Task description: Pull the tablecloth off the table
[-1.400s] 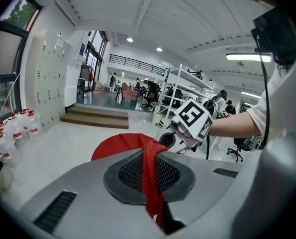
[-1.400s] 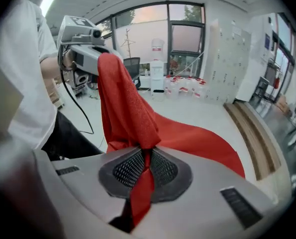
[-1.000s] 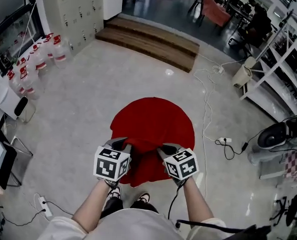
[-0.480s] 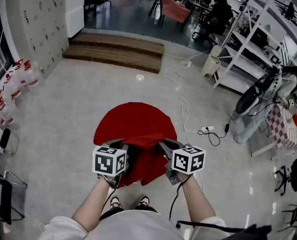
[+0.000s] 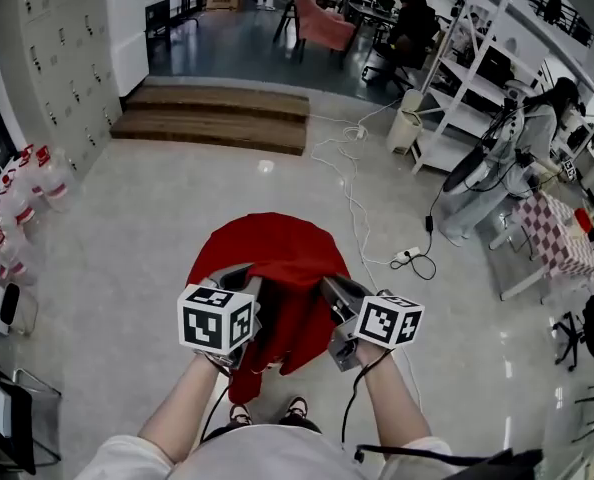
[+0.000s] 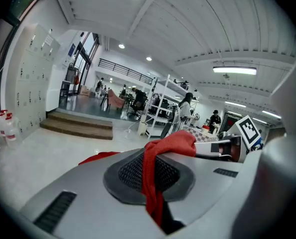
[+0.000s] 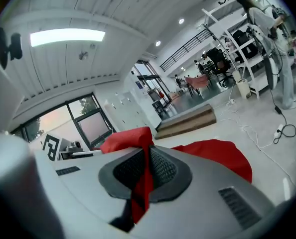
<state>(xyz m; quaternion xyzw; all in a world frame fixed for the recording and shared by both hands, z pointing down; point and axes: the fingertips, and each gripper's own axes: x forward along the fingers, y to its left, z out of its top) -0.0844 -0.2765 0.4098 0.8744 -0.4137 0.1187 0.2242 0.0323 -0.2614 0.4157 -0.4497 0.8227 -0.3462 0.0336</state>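
Note:
The red tablecloth (image 5: 273,250) still lies over a small round table below me, its near edge gathered into folds that hang down between the two grippers. My left gripper (image 5: 245,290) is shut on a pinch of the tablecloth (image 6: 155,178). My right gripper (image 5: 329,294) is shut on another pinch of the same tablecloth (image 7: 140,176) a little to the right. Both hold the near edge lifted above the table, in front of my knees. The table itself is hidden under the cloth.
Pale polished floor (image 5: 127,228) all round. Wooden steps (image 5: 212,118) lie ahead. Water bottles (image 5: 17,188) stand at the left wall. Cables and a power strip (image 5: 407,256) trail on the right, near white shelving (image 5: 467,98) and a checkered table (image 5: 557,243).
Both grippers have drawn the cloth's near edge toward me and up. The cloth's round shape has bunched and more of it hangs off the near side. My view has swung toward the right.

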